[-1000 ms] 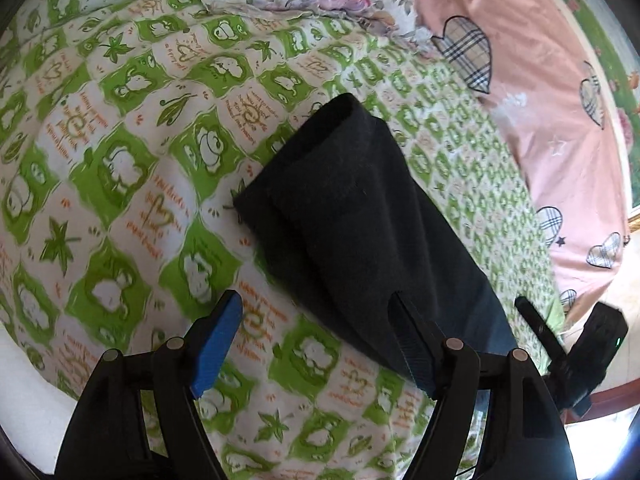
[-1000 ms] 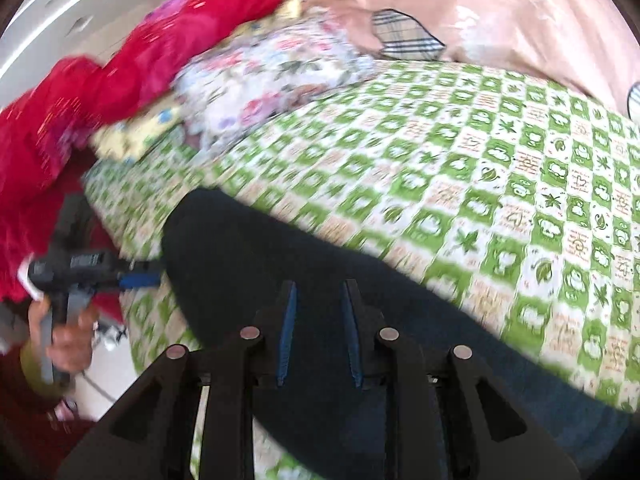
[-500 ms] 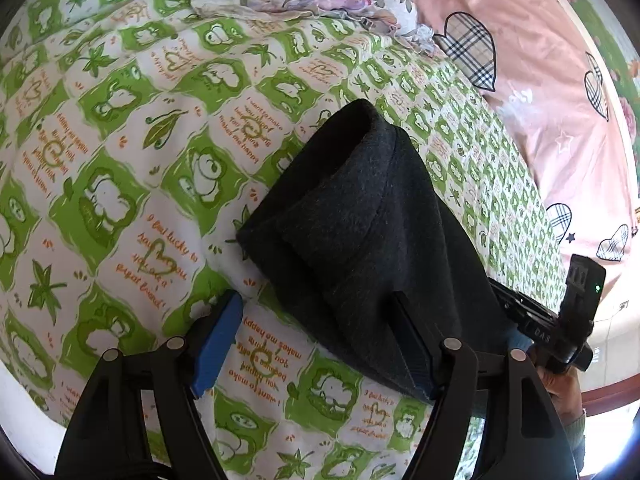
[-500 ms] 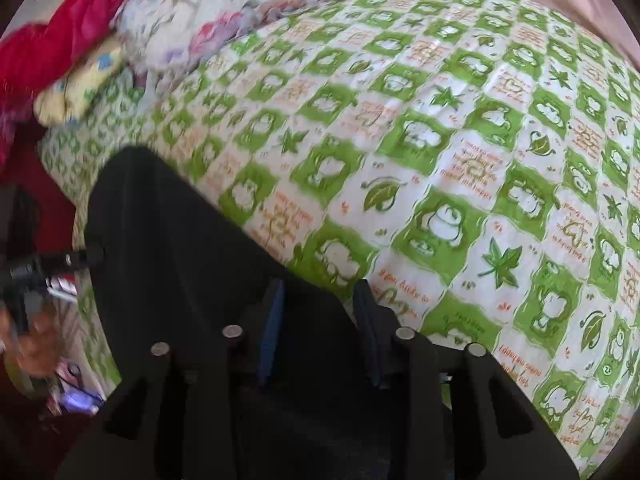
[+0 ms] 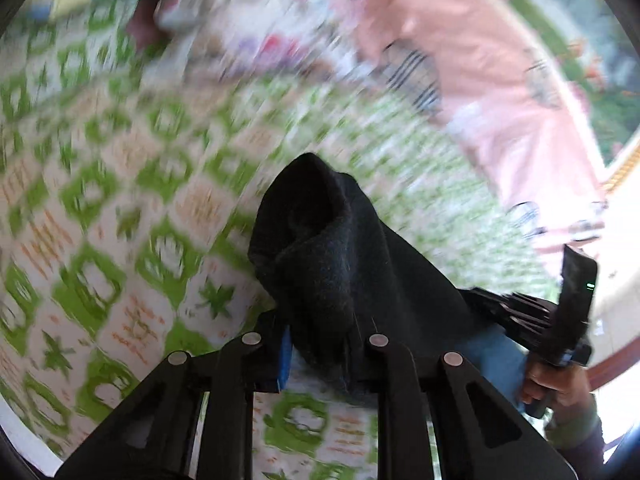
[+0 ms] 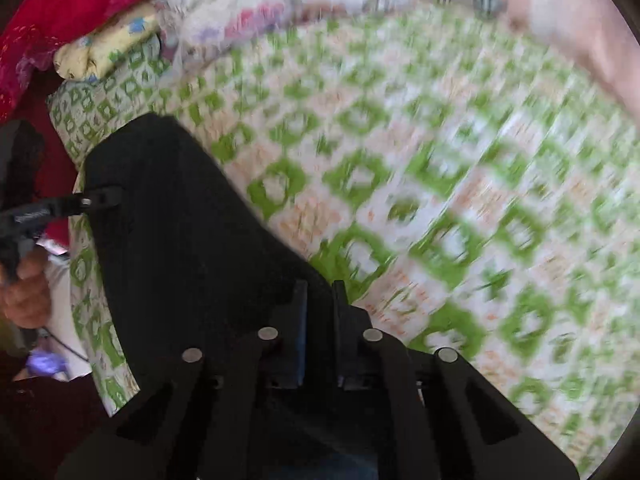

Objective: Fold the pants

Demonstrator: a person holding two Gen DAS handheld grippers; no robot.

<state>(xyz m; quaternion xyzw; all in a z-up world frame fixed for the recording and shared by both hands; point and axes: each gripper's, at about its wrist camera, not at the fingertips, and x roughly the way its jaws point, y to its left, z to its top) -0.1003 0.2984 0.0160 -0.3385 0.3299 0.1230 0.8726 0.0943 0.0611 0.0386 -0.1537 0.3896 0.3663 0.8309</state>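
A: What's changed in the last second?

B: The left gripper was wide open over the bed; now its fingers are clenched on the edge of the pants. Dark cloth bunches up between them and rises off the sheet. Background is heavily blurred, so both units are moving fast.

A: Right side?

B: The right gripper also grasps the pants, fingers nearly together with fabric pinched between, same as a second ago. Pants hang between the two grippers, far end trailing on the bed toward the pillows.

A: Meaning for the fold?

B: Likely both corners of one end are secured and the carry-over is starting. Fold itself isn't laid down yet.

A: Pose?

B: Left gripper is low, just above the sheet, pointing up the bed. Right gripper is angled across it; the person's right hand shows at the left view's edge.
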